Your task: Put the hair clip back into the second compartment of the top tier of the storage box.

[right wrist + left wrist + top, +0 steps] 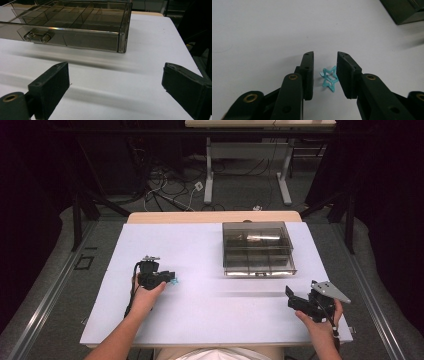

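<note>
Star-shaped clip (330, 78) sits between the jaws of your left gripper (325, 75), standing up on its points rather than lying flat, tilted a little, with its long axis running away from the camera in the left gripper view, toward the far side of the table. It is a small turquoise outline of a star, bent from thin wire or plastic, with an inner loop like a paper clip, and it casts a short shadow on the white table (200, 310). Your left jaws stand a narrow gap apart with the clip in that gap; the one on the right of the left gripper view looks to be touching or almost touching the clip, the other is just clear of it, so they are not clamped on it. From the high view the clip (174, 281) shows as a tiny turquoise spot at the tip of your left gripper (170, 279), on the left half of the table, toward the near side. Your right gripper (115, 82) has its jaws wide apart with nothing between them, resting near the right front corner of the table. A smoky clear plastic box (257, 249) with divided compartments and a front latch stands on the far right part of the table, well apart from the clip and just ahead of your right gripper (295, 300). Bare tabletop lies around the clip.
</note>
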Action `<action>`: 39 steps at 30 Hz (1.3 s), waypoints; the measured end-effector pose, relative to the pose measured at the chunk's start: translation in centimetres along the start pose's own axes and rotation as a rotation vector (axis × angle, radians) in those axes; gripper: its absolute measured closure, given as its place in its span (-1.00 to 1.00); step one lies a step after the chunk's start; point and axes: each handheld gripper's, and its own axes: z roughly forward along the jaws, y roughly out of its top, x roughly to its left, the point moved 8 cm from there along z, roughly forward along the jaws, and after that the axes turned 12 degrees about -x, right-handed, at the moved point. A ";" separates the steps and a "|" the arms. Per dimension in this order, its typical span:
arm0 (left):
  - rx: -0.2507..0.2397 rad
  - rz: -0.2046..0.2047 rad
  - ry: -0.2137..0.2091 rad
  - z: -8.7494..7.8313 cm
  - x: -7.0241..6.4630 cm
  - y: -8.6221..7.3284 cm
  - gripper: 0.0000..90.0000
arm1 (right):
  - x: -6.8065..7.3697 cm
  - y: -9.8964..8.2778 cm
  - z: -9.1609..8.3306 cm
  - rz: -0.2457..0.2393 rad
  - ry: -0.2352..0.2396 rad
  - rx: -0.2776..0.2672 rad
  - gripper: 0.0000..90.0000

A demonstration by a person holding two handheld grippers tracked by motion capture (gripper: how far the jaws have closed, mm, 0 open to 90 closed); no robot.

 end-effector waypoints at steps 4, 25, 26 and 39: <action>0.008 0.004 0.000 0.3 -0.1 -0.2 0.54 | 0.0 0.0 0.0 0.000 0.003 0.001 -0.83; 0.045 0.013 -0.014 0.5 -0.2 -0.7 0.89 | -0.1 -0.1 0.0 -0.006 0.003 0.013 -0.76; 0.062 0.014 -0.020 0.3 -0.2 -0.7 0.91 | -0.1 -0.1 0.1 -0.007 0.003 0.005 -0.76; 0.027 0.006 -0.054 0.0 -0.8 -0.3 0.96 | 0.0 -0.1 0.0 -0.006 0.009 0.006 -0.72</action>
